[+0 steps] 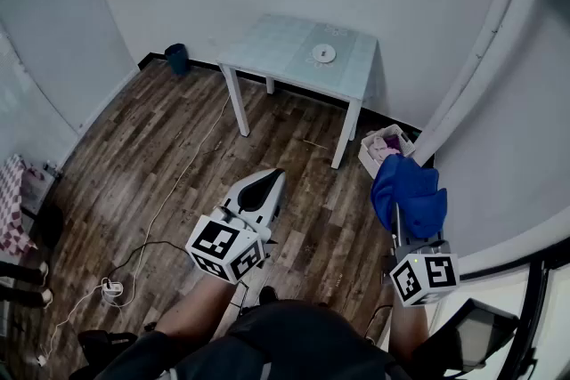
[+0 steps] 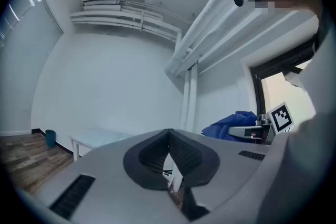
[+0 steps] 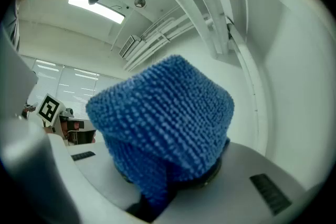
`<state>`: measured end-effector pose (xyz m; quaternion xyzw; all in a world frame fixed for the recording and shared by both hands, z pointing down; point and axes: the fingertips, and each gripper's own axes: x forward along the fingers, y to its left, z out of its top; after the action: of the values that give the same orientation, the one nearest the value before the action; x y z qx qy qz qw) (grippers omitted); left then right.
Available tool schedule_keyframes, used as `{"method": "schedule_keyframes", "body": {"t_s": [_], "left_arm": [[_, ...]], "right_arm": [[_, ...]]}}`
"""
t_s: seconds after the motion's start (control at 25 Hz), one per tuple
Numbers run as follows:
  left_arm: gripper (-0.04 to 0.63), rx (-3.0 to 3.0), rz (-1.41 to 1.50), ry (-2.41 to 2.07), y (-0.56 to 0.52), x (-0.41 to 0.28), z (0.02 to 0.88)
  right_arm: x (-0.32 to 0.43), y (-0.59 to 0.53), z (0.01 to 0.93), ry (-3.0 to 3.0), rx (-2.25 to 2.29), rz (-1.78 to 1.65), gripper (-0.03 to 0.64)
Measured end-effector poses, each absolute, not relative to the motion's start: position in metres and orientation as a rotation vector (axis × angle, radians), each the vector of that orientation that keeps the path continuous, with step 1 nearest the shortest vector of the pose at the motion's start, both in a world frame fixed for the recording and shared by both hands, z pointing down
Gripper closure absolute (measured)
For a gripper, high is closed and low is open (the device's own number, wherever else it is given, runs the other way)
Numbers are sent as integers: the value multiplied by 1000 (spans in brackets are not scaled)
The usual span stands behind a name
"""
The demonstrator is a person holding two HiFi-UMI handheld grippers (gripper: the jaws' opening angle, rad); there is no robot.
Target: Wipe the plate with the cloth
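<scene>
Blue nubby cloth (image 3: 163, 128) is clamped in my right gripper (image 1: 414, 240). The jaws pinch a lower fold and the rest bunches up over the tips. I judge that's deliberate: the bunched part makes a ready wiping pad.

My left gripper (image 2: 170, 165) is fully shut with nothing between the pads. My guess is it stays free to steady the plate later. It has no job yet.

Both grippers sit level in front of me, a carry posture. The plate (image 1: 324, 54) sits on the pale table (image 1: 267, 44) across the wood floor (image 1: 178, 165), well apart from both grippers. Wiping hasn't started; closing that gap looks like the first job.

What each view adds:
- Head view is the only one that shows the plate. It also shows both grippers side by side and the cloth (image 1: 408, 191) draped over the right one's front, but the jaws are hidden under the fabric.
- Right gripper view confirms the grip, with the cloth pinched down in the jaw slot. The cloth blocks most of the view ahead, leaving the ceiling, the walls and the left gripper's marker cube (image 3: 48, 107) at the edge.
- Left gripper view shows the pads meeting and the table (image 2: 100, 139) low and edge-on. I can't make out a plate on it. It also shows the cloth (image 2: 231, 124) from the side.
</scene>
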<state>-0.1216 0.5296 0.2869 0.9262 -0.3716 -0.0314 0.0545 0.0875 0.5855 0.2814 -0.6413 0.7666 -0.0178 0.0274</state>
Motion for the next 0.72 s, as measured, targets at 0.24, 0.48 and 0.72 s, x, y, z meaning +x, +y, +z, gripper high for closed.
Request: {"method": "schedule_keyframes", "body": {"t_s": [0.24, 0.48, 0.72], "left_arm": [[586, 2809, -91, -1165, 527, -131, 288], [586, 2798, -101, -1184, 517, -150, 289], [586, 2784, -115, -1180, 501, -176, 294]], "right_arm": [[82, 585, 282, 2361, -1975, -62, 548], [61, 574, 283, 2398, -1946, -45, 548], [30, 556, 283, 2399, -1941, -59, 548]]}}
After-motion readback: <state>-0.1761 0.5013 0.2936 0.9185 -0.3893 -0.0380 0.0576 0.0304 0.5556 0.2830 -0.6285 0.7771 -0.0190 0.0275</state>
